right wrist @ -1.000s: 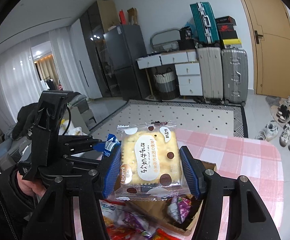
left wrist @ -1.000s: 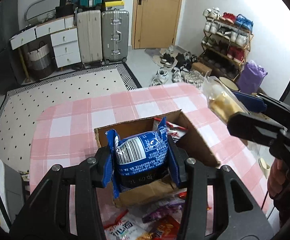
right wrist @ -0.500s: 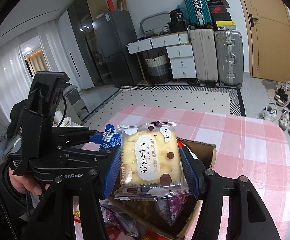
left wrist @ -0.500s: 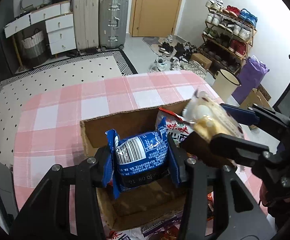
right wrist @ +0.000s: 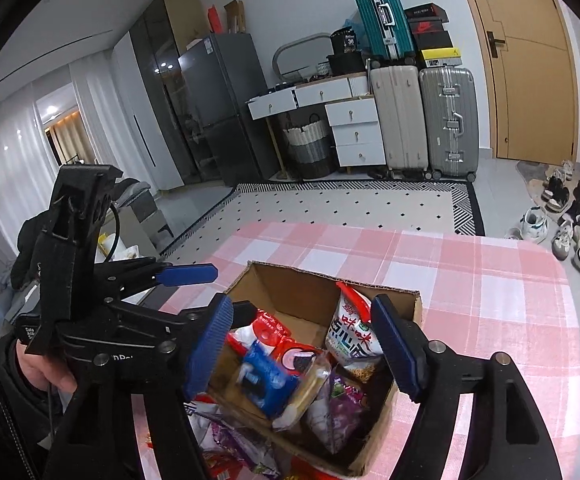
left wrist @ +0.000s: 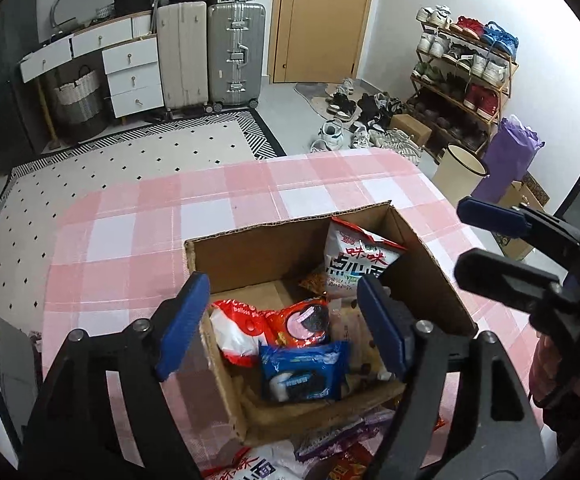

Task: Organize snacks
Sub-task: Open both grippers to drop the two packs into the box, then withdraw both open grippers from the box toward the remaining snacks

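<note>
Both held packets have dropped into the cardboard box (left wrist: 250,248) as both grippers' jaws are opening, empty.

Far half of the cardboard box (left wrist: 274,248) is bare floor, so there's room to drop in behind the red pack (left wrist: 290,320). Near half is crowded: blue cookie pack (left wrist: 304,372) and a tall white bag (left wrist: 354,260) leaning in the right corner. Both claws hang over it, left claw (left wrist: 282,320) and right claw (right wrist: 302,344), opening with nothing between them. The checkered surface (left wrist: 162,216) beyond the box is wide open; loose packets (left wrist: 330,452) clutter the near edge.
</note>
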A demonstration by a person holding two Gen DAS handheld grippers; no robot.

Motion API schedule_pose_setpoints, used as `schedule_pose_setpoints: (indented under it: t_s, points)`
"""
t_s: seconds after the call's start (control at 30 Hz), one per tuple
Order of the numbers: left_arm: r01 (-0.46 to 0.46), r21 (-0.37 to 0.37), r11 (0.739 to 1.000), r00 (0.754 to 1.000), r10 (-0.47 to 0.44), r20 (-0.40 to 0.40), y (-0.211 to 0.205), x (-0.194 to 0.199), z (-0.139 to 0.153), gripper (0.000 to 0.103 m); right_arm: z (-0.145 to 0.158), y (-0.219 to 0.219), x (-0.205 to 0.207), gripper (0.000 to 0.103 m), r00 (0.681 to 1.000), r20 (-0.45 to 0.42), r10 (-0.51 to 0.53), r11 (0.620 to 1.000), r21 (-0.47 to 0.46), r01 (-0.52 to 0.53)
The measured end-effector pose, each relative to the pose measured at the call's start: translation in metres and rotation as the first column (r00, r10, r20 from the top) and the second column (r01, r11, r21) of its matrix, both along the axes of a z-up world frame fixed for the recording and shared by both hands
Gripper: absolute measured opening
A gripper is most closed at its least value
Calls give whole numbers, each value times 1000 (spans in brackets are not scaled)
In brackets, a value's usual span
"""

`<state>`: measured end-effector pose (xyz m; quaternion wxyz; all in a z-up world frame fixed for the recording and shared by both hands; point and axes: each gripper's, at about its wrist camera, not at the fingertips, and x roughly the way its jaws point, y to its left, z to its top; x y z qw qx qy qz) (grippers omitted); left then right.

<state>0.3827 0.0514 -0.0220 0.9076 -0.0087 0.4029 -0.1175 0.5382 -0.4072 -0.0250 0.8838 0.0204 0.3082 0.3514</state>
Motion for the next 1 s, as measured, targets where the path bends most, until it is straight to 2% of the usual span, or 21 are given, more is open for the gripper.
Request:
schedule_pose_setpoints:
  t_s: [0.23,0.37,0.67,1.0]
  points:
    - [-1,2,1000,1000,1,14,5,-23,11,75,12,-3,-19,76,1000,27,1,1000,1,-1]
    - [-5,0,1000,1000,5,29,6,-40,20,79,20,-6,-32,82,999,48,0,1000,9,-1]
    - [-38,-22,999,997,40,72,10,-88,41,82,50,-12,-68,93,994,111,-10,999,37,6]
    - [-52,-15,999,991,53,124,5,-140,63,85,73,-22,-115,98,987,158,-24,999,50,17]
